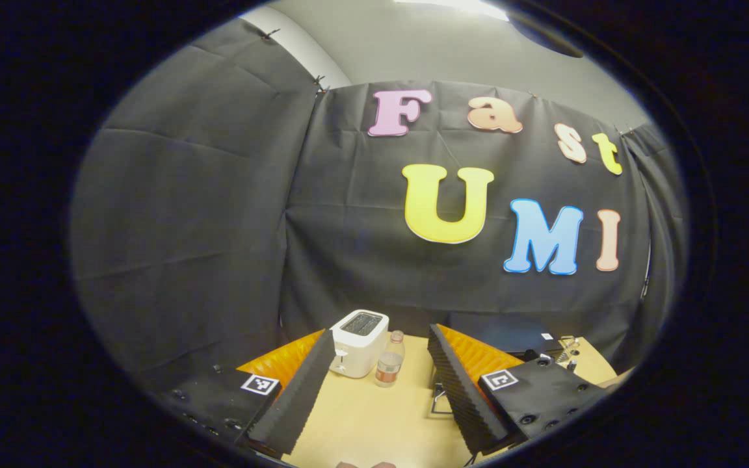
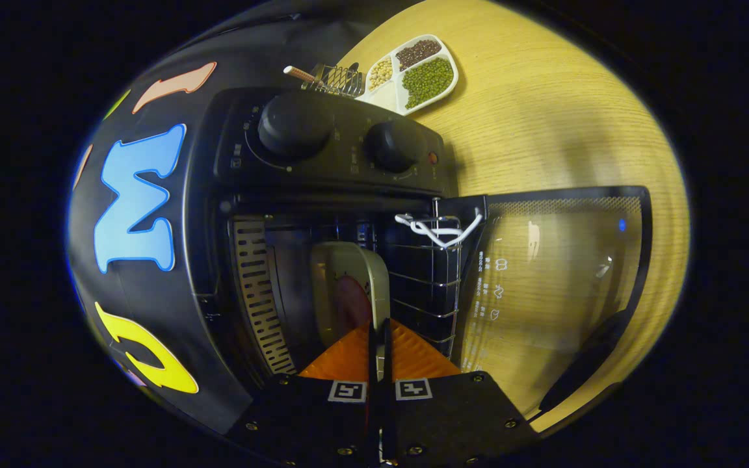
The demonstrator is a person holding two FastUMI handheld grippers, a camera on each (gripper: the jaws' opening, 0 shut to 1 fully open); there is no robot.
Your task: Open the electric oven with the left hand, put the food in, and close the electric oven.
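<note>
In the right gripper view the black electric oven (image 2: 322, 143) stands with its glass door (image 2: 543, 279) swung fully open over the table. My right gripper (image 2: 380, 325) is shut on the rim of a pale plate (image 2: 348, 273), which sits edge-on inside the oven cavity beside the wire rack (image 2: 426, 286). A reddish-brown piece of food (image 2: 347, 302) lies on the plate. In the left gripper view my left gripper (image 1: 381, 331) hangs open above the wooden table (image 1: 374, 422), nothing between its fingers.
A white toaster (image 1: 361, 341) and a small bottle (image 1: 389, 364) stand at the table's far side, ahead of the left gripper. Beyond the oven sit a divided dish of beans (image 2: 413, 71) and a small wire holder (image 2: 332, 78). The door's dark handle (image 2: 582, 364) juts outward.
</note>
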